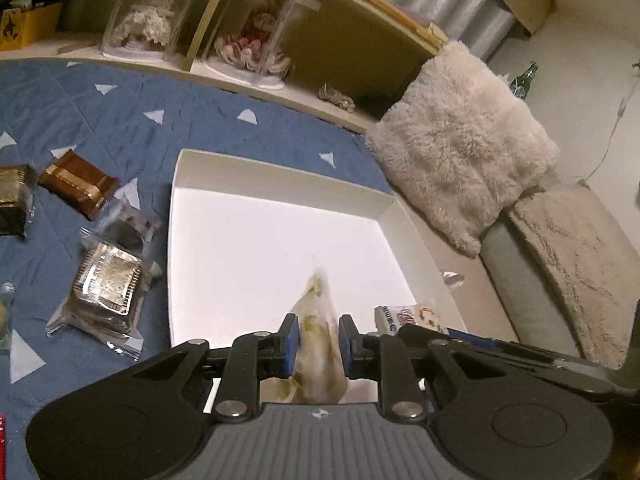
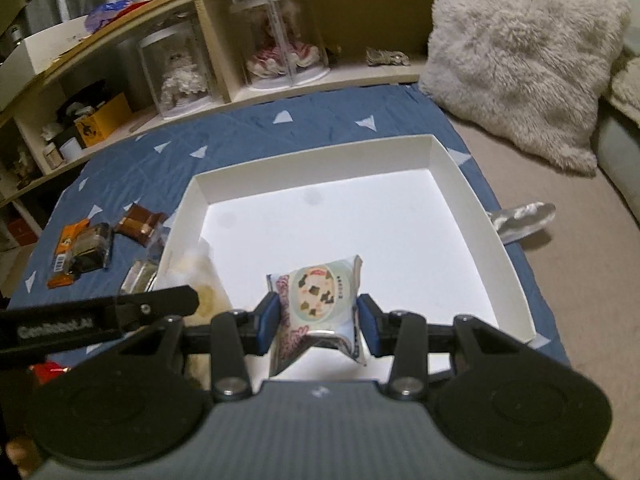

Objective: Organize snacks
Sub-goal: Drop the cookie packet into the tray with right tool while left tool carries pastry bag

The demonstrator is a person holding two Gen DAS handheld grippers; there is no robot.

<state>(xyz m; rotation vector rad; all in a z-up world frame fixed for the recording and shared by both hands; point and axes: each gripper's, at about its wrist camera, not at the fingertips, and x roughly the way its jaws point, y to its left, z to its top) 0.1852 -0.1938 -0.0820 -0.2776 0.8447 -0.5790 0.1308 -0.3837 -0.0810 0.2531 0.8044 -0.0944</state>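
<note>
- White box (image 2: 478, 200): shallow, square, smooth card with low upright walls; it sits on a quilted blue cover (image 1: 120, 120) printed with pale triangles, ahead of and below both pairs of your fingers.
- Pale snack bag (image 1: 318, 336): thin, crinkled, translucent film with yellowish contents. Its long axis runs away from you along the fingers, and its tapered, blurred end points forward over the box floor.
- Your left gripper (image 1: 319, 340): the 2 blue pads are clamped on this bag's sides, with only the bag's width between them.
- Printed snack packet (image 2: 320, 300): a glossy, flat, roughly square pouch with a round picture on its face; its upper edge tilts forward and slightly right, above the near part of the box.
- Your right gripper (image 2: 318, 324): the 2 blue pads press the packet from left and right, and the film buckles between them.
- Loose snacks, left of your fingers on the cover: a brown wrapped bar (image 1: 78, 188) with gold stripes and a clear-wrapped packet (image 1: 106, 284) with a ridged metallic tray.
- Fluffy cream cushion (image 1: 460, 140): shaggy pile, right of and beyond the box.
</note>
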